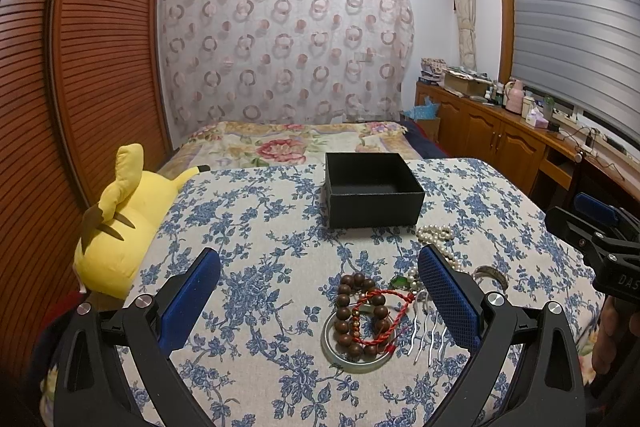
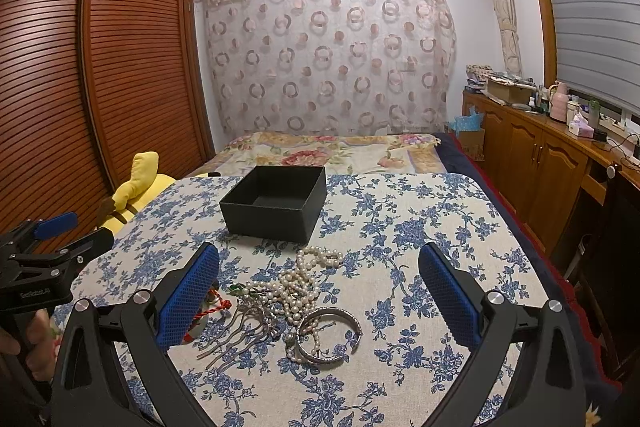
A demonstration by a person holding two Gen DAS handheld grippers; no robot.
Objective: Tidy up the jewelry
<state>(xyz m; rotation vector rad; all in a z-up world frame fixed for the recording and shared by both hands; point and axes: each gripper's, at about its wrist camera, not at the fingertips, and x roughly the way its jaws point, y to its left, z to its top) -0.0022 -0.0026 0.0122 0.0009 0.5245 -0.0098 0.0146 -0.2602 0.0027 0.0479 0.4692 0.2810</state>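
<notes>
An open, empty black box [image 1: 372,189] stands on the blue-flowered tablecloth [image 1: 256,227]; it also shows in the right wrist view [image 2: 276,203]. In front of it lies a pile of jewelry: a brown bead bracelet [image 1: 345,311], a red cord bracelet [image 1: 380,317], a pale bangle [image 1: 354,363], a silver hair comb [image 1: 430,337], a pearl necklace [image 2: 298,285] and a silver cuff bangle [image 2: 330,335]. My left gripper [image 1: 320,283] is open and empty above the beads. My right gripper [image 2: 319,283] is open and empty above the pearls.
A yellow plush toy [image 1: 120,223] lies at the table's left edge. A bed [image 1: 296,143] is behind the table, a louvred wardrobe [image 1: 80,67] at left, and wooden cabinets [image 2: 540,155] with clutter at right.
</notes>
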